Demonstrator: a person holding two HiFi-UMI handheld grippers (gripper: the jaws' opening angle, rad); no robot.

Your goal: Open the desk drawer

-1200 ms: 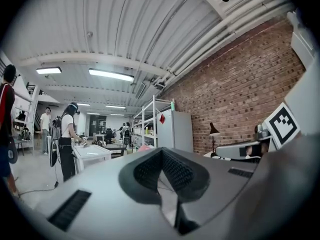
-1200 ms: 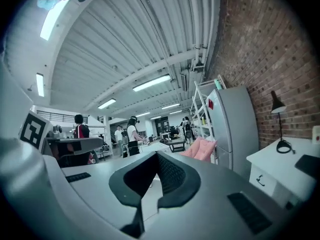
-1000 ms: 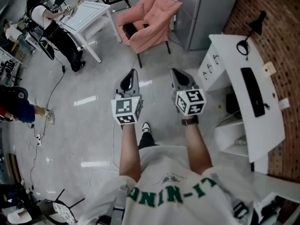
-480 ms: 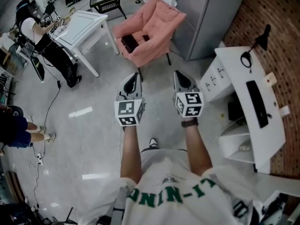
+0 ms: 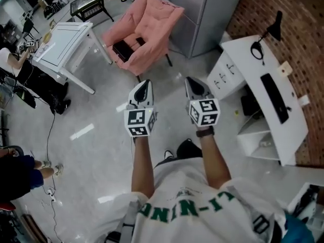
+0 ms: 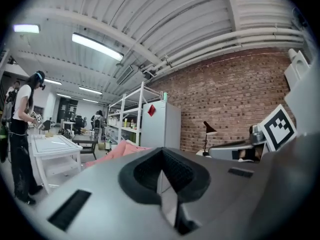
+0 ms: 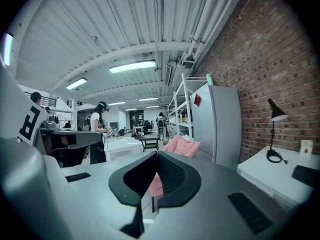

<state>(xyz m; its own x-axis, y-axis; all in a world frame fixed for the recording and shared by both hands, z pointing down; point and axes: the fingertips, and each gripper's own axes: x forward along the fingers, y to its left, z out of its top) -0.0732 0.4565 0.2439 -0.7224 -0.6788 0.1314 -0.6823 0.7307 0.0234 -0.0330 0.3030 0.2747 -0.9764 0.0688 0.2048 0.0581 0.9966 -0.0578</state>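
Note:
The white desk (image 5: 286, 131) stands at the right against the brick wall, with its white drawer unit (image 5: 223, 76) facing the open floor. My left gripper (image 5: 143, 84) and right gripper (image 5: 194, 80) are held side by side over the floor, left of the drawers and apart from them. Both are shut with nothing between the jaws. The left gripper view shows its jaws (image 6: 160, 156) pressed together. In the right gripper view, that gripper (image 7: 152, 165) is shut too, with the desk (image 7: 272, 176) at the lower right.
A pink armchair (image 5: 144, 32) and a grey refrigerator (image 5: 202, 14) stand ahead. A white table (image 5: 63, 42) and a person (image 5: 30, 82) are at the far left. A keyboard (image 5: 274, 98) and a black lamp (image 5: 276, 24) sit on the desk.
The whole scene has slid in the head view as the person moved across the floor. Armchair and white table shifted left. Both grippers stay side by side and shut.

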